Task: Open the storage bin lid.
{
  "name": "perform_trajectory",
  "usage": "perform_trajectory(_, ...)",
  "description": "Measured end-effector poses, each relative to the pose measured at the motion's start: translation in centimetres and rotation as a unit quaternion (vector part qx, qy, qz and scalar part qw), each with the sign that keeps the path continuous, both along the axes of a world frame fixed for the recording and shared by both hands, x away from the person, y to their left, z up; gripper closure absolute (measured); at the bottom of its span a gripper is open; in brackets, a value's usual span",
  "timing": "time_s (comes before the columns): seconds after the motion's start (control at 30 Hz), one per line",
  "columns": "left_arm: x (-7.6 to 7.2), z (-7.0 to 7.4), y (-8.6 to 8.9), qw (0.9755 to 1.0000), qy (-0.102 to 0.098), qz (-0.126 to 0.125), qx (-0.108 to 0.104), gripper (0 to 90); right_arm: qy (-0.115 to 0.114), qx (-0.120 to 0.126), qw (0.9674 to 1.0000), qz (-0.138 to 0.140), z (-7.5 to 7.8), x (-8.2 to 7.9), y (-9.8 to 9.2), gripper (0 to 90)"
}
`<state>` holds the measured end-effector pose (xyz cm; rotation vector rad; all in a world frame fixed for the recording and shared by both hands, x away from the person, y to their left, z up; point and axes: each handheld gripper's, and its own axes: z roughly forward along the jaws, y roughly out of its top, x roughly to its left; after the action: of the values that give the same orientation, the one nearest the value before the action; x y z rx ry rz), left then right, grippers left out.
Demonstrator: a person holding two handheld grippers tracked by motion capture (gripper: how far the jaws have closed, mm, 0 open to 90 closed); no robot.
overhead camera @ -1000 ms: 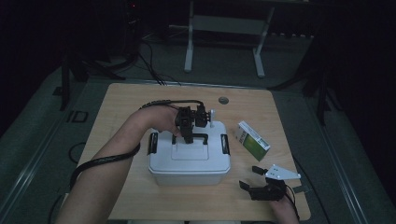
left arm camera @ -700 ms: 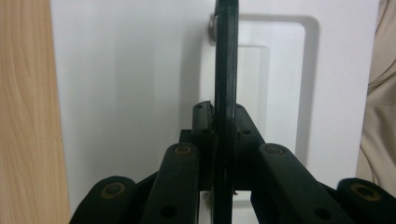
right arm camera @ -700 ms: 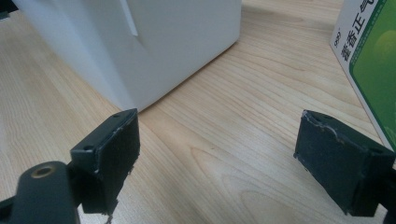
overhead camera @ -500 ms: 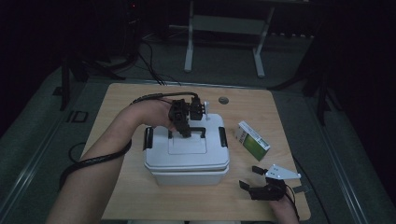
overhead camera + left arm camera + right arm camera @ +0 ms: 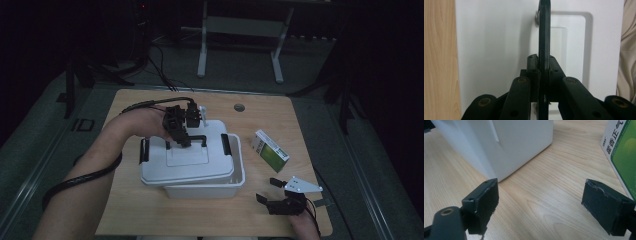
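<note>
L claw [image 5: 186, 142] pinching lid handle [image 5: 544, 37] | lid [image 5: 187, 160] off the box [image 5: 210, 189], held askew above it, shifted left | R claw [image 5: 276, 196] spread, idle on surface [image 5: 150, 215] nr green carton [image 5: 270, 151] | done: lid freed | left, prob.: set lid down, load carton

The green-and-white box [image 5: 621, 157] bears the Chinese characters "藿香正气" (cut off at the frame's edge).

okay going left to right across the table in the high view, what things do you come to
Left gripper clamped on the lid's black handle → white lid, lifted and shifted left off the white bin → green and white box → right gripper, jaws open, at the near right edge.
</note>
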<state>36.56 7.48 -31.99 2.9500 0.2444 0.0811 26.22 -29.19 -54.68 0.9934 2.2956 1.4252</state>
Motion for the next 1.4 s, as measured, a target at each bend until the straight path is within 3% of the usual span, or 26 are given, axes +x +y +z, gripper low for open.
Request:
perform_trajectory(0.27,-0.5,0.1,2.8,0.9997,0.002,0.021,-0.007,83.3,-0.001,0.002,1.0,0.004,0.0,-0.1,0.1,13.8)
perform_trajectory(0.4,-1.0,0.1,5.1,0.9991,0.001,0.041,-0.012,83.3,-0.001,0.003,1.0,0.006,0.0,-0.2,0.2,13.8)
perform_trajectory(0.77,-2.2,-0.3,10.7,0.9954,0.001,0.094,-0.018,83.2,-0.004,0.002,1.0,0.006,0.1,-0.2,0.3,13.8)
perform_trajectory(1.07,-3.2,-0.2,14.8,0.9914,-0.001,0.127,-0.03,83.3,-0.002,0.002,1.0,0.003,0.1,-0.2,0.3,13.8)
perform_trajectory(1.1,-3.4,-0.2,15.9,0.9899,-0.001,0.137,-0.035,83.3,-0.002,0.002,1.0,0.003,0.1,-0.2,0.4,13.8)
perform_trajectory(1.4,-4.3,-0.6,19.9,0.9832,-0.004,0.176,-0.05,83.3,0.0,-0.001,1.0,0.002,0.1,-0.1,0.4,13.7)
